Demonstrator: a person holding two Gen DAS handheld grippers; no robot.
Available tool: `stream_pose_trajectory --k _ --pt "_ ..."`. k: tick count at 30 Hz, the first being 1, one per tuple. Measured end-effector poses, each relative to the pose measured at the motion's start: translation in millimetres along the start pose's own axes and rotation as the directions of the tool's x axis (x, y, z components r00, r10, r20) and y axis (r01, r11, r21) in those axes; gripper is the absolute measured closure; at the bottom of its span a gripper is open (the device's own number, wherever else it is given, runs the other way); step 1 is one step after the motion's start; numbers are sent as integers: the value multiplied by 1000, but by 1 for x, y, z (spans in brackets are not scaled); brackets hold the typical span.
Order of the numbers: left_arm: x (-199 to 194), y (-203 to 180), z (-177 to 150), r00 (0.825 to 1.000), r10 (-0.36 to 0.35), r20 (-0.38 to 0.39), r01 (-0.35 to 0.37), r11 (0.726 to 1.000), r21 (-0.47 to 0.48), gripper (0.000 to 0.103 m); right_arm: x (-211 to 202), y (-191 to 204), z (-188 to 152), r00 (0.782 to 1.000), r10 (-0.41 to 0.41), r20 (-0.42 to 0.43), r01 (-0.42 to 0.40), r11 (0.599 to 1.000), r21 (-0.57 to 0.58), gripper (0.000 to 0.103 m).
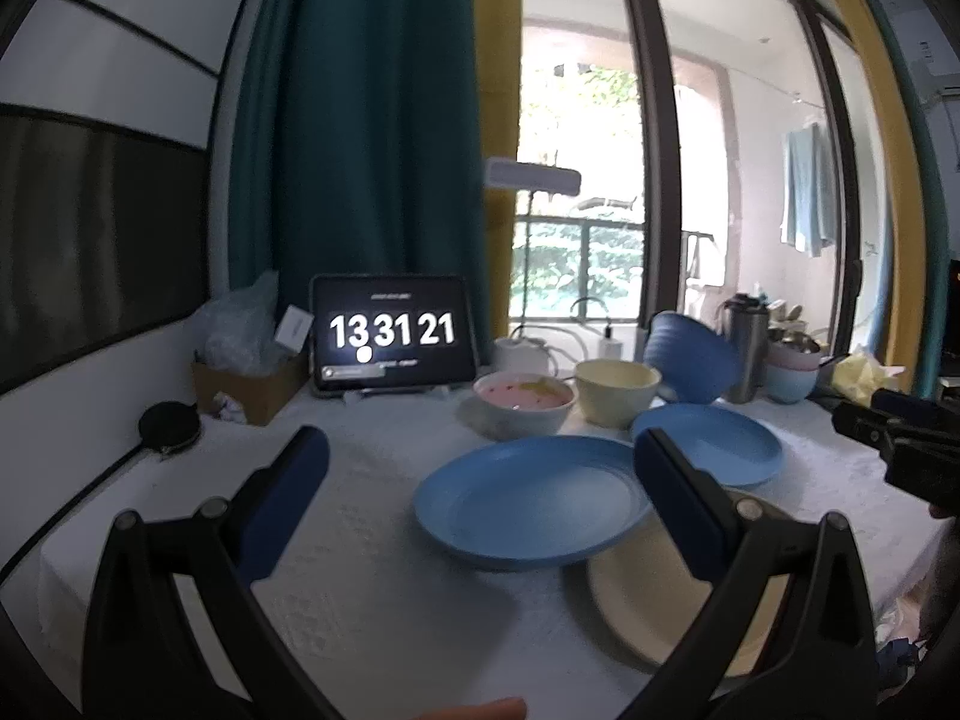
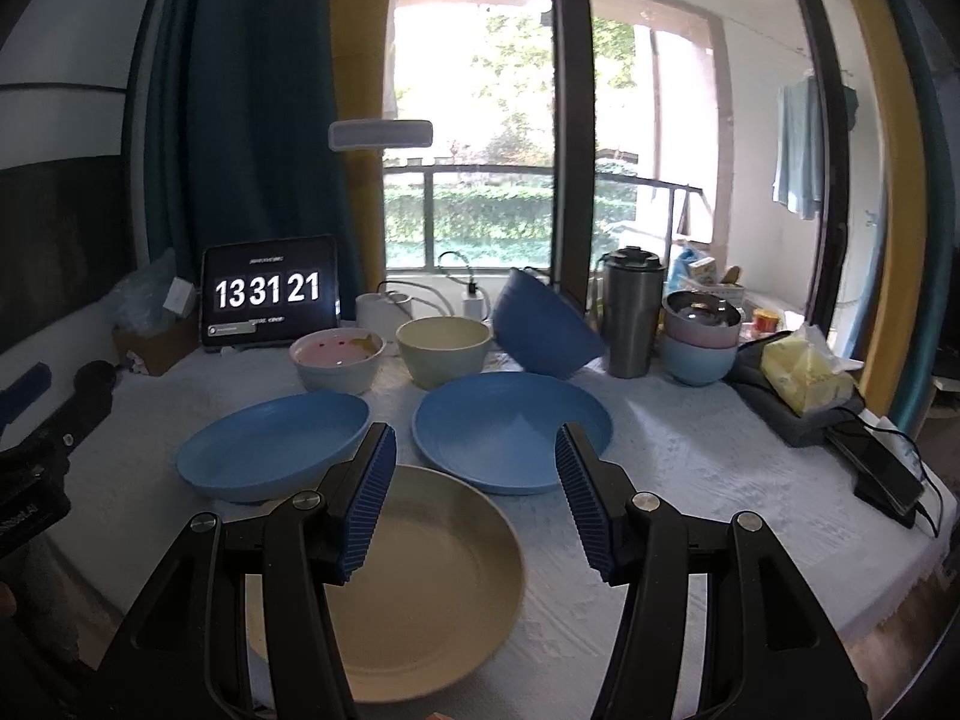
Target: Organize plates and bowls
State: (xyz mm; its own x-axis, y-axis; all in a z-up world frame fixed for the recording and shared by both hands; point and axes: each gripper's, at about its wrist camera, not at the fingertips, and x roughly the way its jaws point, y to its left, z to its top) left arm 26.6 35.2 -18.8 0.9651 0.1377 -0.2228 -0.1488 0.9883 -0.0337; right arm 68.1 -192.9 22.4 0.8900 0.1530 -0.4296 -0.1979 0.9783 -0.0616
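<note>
Right wrist view shows three plates on the white-clothed counter (image 2: pixel 690 468), two blue plates (image 2: pixel 273 444) side by side behind one cream plate (image 2: pixel 432 588), with a pink bowl (image 2: pixel 336 360), cream bowl (image 2: pixel 443 351) and tilted blue bowl (image 2: pixel 546 330) beyond, both hand-held grippers (image 2: pixel 474 498) spread open, empty.
</note>
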Motion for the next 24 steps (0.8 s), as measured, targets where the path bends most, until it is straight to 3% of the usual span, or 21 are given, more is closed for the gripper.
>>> stream_pose_trajectory --k 4,13,24 --pt "18 11 -4 997 31 -69 -33 999 -25 0 14 7 5 999 36 -29 -36 999 5 44" --pt "64 29 -23 973 -39 -229 12 993 -118 2 46 21 11 991 102 -86 -100 995 31 44" --pt "100 33 -36 942 -88 -324 28 982 -187 2 95 35 9 959 197 -204 -178 978 109 44"
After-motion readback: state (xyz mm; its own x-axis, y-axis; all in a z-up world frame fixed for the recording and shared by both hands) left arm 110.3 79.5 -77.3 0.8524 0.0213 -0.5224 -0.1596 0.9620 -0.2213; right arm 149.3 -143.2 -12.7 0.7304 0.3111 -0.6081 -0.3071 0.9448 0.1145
